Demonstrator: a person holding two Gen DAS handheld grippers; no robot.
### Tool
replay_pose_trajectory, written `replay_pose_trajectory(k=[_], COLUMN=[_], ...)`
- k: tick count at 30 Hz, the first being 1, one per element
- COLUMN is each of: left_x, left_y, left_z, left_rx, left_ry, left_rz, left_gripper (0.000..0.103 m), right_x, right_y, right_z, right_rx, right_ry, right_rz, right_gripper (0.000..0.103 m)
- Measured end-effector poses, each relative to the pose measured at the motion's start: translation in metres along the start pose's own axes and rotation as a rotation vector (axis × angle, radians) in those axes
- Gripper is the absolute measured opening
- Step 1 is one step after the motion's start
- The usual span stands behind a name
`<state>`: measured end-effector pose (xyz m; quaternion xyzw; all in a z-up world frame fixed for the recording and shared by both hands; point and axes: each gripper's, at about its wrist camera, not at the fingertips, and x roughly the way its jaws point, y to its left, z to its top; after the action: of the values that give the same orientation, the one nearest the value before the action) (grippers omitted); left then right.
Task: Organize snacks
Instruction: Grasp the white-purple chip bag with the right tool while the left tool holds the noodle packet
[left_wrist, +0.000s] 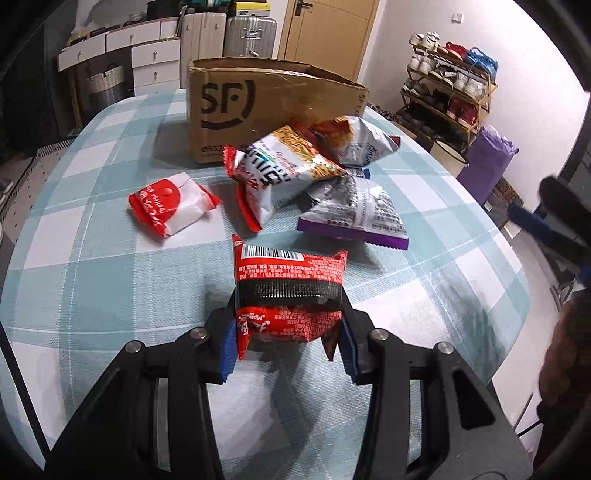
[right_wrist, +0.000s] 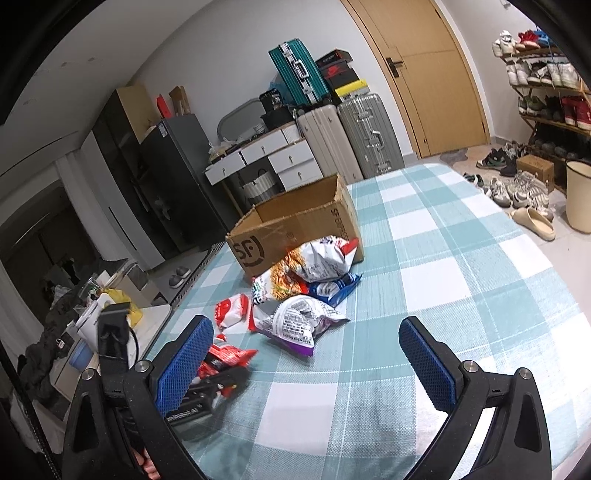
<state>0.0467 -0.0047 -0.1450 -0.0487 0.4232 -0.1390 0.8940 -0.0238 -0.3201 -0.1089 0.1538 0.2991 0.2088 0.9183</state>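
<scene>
My left gripper (left_wrist: 290, 314) is shut on a red snack packet (left_wrist: 290, 269) with a barcode, held just above the checked tablecloth (left_wrist: 110, 280). The same packet (right_wrist: 225, 360) shows at lower left in the right wrist view. Beyond it lie a red-and-white packet (left_wrist: 170, 206), a white noodle-snack bag (left_wrist: 280, 166) and a silver bag with a purple edge (left_wrist: 354, 210). An open cardboard box (left_wrist: 258, 110) stands behind the pile. My right gripper (right_wrist: 306, 354) is open over the cloth, and nothing sits between its blue pads (right_wrist: 424, 358).
The table's left edge (right_wrist: 177, 314) drops off near the held packet, with a cluttered side stand (right_wrist: 103, 325) beside it. Suitcases (right_wrist: 351, 136) and a drawer unit stand behind the box. A shoe rack (left_wrist: 450, 85) and a purple bag (left_wrist: 491, 158) are off to the right.
</scene>
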Motion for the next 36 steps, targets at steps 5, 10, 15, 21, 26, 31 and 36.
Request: replay_pose_trajectory(k=[5, 10, 15, 21, 26, 31, 36], left_x=[-0.005, -0.008, -0.012, -0.013, -0.010, -0.009, -0.006], left_y=[0.017, 0.033, 0.050, 0.068, 0.080, 0.086, 0.093], left_z=[0.005, 0.011, 0.017, 0.023, 0.025, 0.028, 0.030], left_rx=[-0.037, -0.067, -0.084, -0.112, -0.140, -0.153, -0.170], left_ry=[-0.012, -0.025, -0.038, -0.047, -0.042, -0.045, -0.044], left_rz=[-0.004, -0.002, 0.002, 0.006, -0.002, -0.007, -0.013], left_gripper=[0.041, 0.041, 0.041, 0.041, 0.041, 0.041, 0.041], right_x=[0.022, 0.046, 0.074, 0.105, 0.128, 0.147, 0.162], right_y=[-0.005, -0.009, -0.010, -0.008, -0.006, -0.002, 0.004], right_z=[-0.001, -0.001, 0.001, 0.004, 0.006, 0.007, 0.007], right_rx=[0.012, 0.023, 0.030, 0.027, 0.022, 0.009, -0.008], right_ry=[0.042, 0.092, 0.141, 0.190, 0.221, 0.247, 0.275], right_rz=[-0.004, 0.000, 0.007, 0.001, -0.007, -0.011, -0.018], right_gripper=[0.102, 0.102, 0.102, 0.102, 0.102, 0.102, 0.102])
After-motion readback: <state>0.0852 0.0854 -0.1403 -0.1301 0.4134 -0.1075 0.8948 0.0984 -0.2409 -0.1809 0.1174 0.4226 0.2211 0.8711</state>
